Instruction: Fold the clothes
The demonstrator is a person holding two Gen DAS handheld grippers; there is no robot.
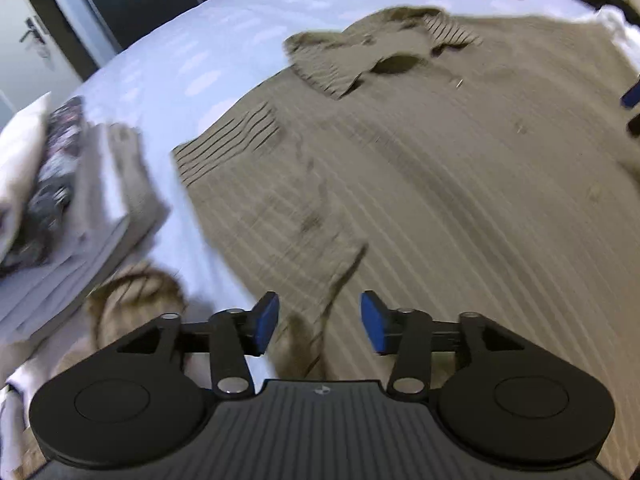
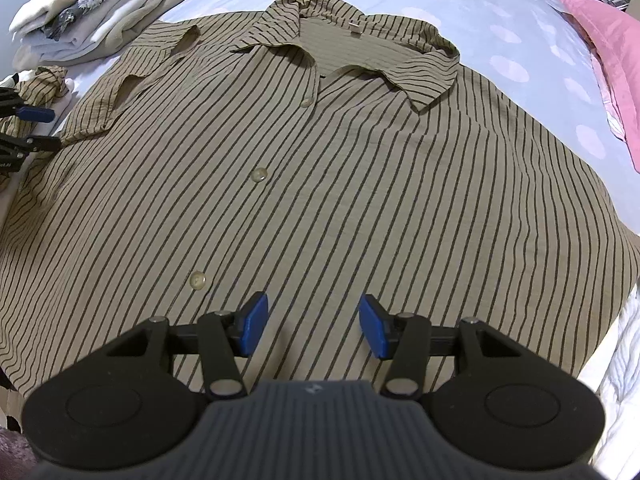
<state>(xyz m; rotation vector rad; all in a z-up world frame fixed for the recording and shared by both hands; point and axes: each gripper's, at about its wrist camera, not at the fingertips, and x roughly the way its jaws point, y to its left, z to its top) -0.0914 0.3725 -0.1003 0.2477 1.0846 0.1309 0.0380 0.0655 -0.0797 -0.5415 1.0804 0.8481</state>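
Jaws gape empty on both the left gripper (image 1: 319,322) and right gripper (image 2: 313,324) above a tan striped shirt (image 2: 320,184), buttoned and spread flat on the bed (image 2: 480,20).

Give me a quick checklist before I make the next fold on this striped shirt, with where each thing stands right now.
1. Striped shirt lies front up, body spread flat on the bed: ok.
2. Collar open and lying flat: ok.
3. Sleeve on the stack side is rumpled, not laid straight: not ok.
4. Left gripper open, nothing between its fingers: ok.
5. Right gripper open above the lower front, no cloth held: ok.
6. Stack of folded clothes lies close to that sleeve; room to fold: cannot tell.
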